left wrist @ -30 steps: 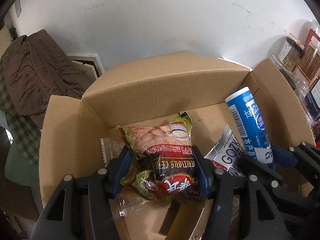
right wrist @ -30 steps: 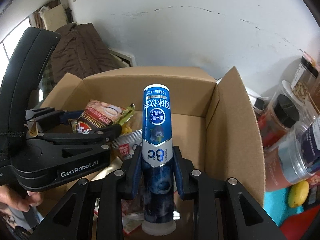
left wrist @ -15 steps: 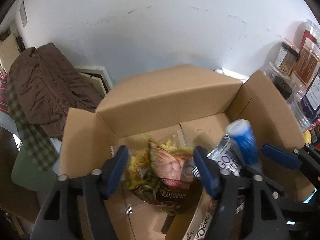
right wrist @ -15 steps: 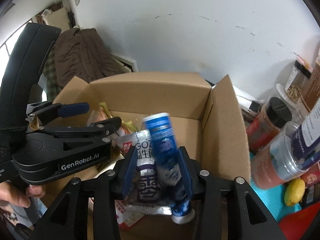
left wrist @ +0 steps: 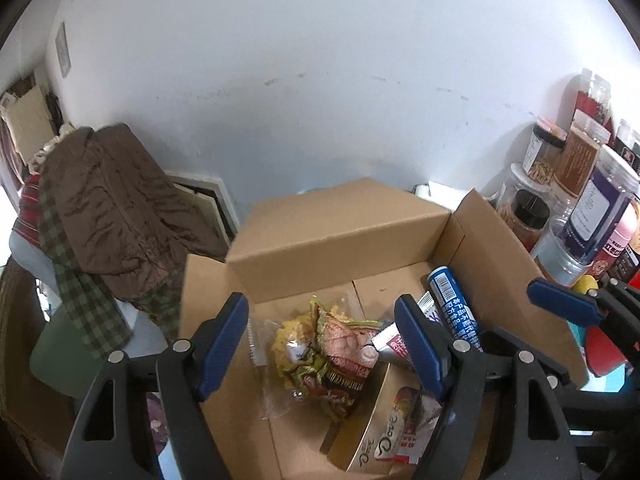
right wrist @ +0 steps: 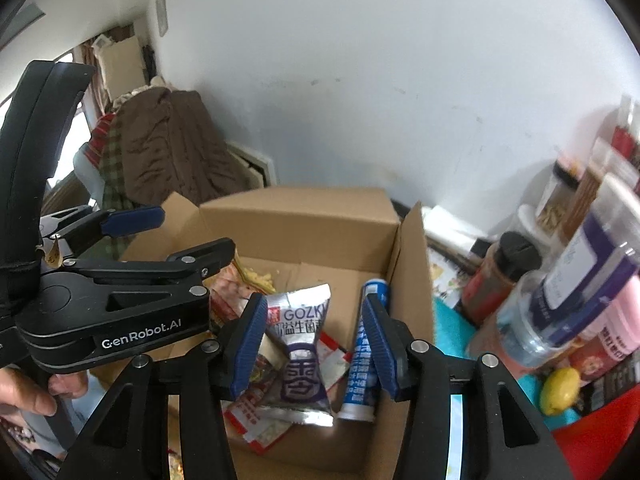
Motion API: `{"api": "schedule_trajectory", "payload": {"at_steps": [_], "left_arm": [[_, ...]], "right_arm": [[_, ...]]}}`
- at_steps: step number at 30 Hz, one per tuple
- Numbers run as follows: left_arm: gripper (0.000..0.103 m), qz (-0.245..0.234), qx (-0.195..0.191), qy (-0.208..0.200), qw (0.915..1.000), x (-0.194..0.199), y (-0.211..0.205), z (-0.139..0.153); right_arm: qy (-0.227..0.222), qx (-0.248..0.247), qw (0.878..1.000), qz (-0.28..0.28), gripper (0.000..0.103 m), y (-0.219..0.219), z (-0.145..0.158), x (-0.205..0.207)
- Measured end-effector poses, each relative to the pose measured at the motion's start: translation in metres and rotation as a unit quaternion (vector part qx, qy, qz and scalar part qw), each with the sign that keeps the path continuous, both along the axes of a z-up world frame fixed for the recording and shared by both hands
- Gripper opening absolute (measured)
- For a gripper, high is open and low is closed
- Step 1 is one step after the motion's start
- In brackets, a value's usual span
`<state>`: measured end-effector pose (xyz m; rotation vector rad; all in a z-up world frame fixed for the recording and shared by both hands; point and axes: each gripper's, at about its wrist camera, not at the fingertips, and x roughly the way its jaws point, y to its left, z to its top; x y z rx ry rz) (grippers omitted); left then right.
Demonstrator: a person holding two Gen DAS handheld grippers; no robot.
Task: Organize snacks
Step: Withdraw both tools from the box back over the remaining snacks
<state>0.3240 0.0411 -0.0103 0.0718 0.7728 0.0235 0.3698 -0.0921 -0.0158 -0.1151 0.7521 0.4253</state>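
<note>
An open cardboard box point(left wrist: 340, 232) holds the snacks. A green and red snack bag point(left wrist: 324, 360) lies loose on the box floor, below my left gripper point(left wrist: 320, 340), which stands open and above it without touching. A blue tube point(right wrist: 356, 384) lies along the box's right wall beside a silver GOZK packet point(right wrist: 300, 344). The jaws of my right gripper point(right wrist: 314, 340) are opening above them, with nothing pressed between the pads. A gold Dove box point(left wrist: 376, 432) sits near the front. In the right wrist view the left gripper point(right wrist: 176, 236) hangs over the box's left side.
Jars and bottles point(right wrist: 504, 280) crowd the surface right of the box, with a yellow fruit point(right wrist: 560, 390) on a teal mat. A brown coat point(left wrist: 108, 208) is draped over a chair at the left. A person's hand point(right wrist: 24, 392) holds the left gripper.
The left gripper let go of the snack bag and the right let go of the blue tube. Both items dropped into the box. Both grippers rose and drew back.
</note>
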Motion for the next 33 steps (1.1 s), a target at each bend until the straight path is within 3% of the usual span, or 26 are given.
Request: {"api": "schedule_trajectory", "payload": {"at_steps": [8, 33], "left_arm": [[0.076, 0.004, 0.016, -0.038, 0.9991, -0.033, -0.006, 0.027], [0.076, -0.059, -0.021, -0.123, 0.9904, -0.178, -0.021, 0.106]], "right_arm": [[-0.051, 0.001, 0.999, 0.007, 0.049, 0.003, 0.029, -0.027], [-0.134, 0.006, 0.991, -0.015, 0.054, -0.017, 0.115, -0.169]]}}
